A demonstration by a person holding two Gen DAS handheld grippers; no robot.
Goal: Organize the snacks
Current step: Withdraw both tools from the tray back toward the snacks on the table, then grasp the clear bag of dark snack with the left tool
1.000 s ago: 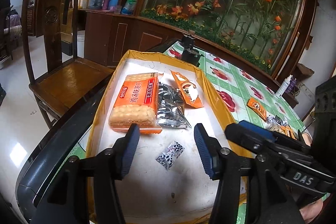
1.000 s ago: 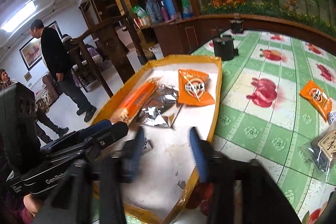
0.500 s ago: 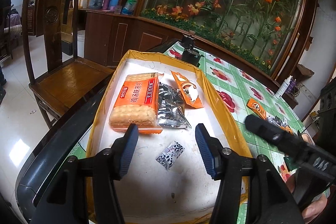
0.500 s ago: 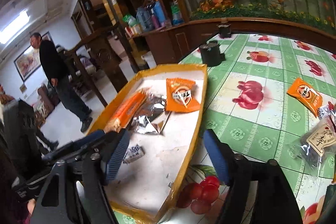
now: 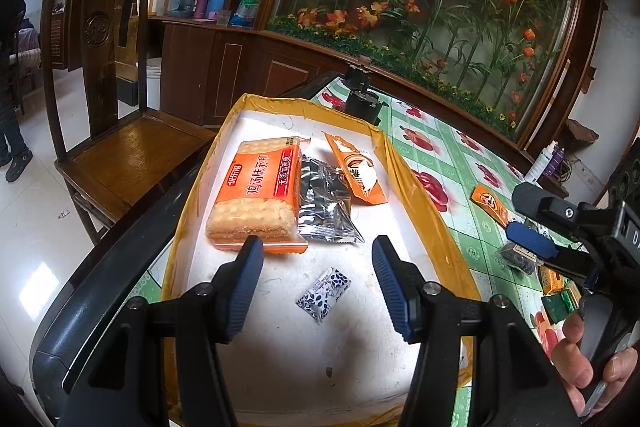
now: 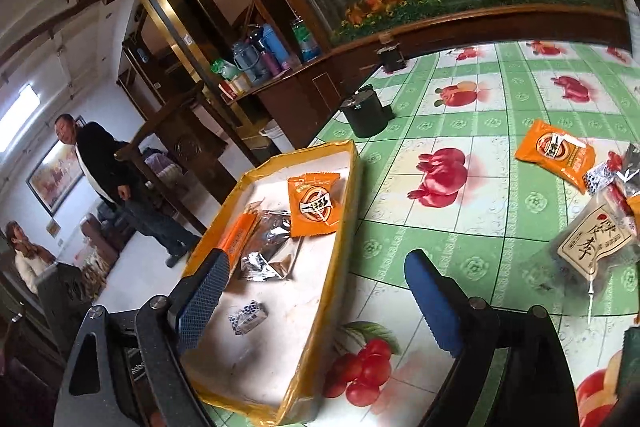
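Note:
A yellow-rimmed tray [image 5: 420,195] with a white floor holds an orange cracker pack [image 5: 260,195], a silver-black packet [image 5: 324,203], an orange sachet [image 5: 356,171] and a small black-and-white packet [image 5: 324,293]. My left gripper [image 5: 316,255] hovers open above the small packet, its pads clear of it. My right gripper [image 6: 316,267] is over the tray's right rim [image 6: 340,239], its jaws opening wide with nothing between them. To its right on the tablecloth lie another orange sachet [image 6: 556,155] and a clear labelled pack [image 6: 592,243] among more snacks.
A black canister [image 6: 366,115] stands beyond the tray. A wooden chair [image 5: 120,147] is left of the table. One person stands [image 6: 104,167] and another sits [image 6: 24,255] in the room behind. A white bottle [image 5: 544,159] is at the table's far right.
My right gripper has swung right from over the tray toward the tablecloth, rolled, and its jaws have spread wide. The left gripper and the tray's snacks have stayed put.

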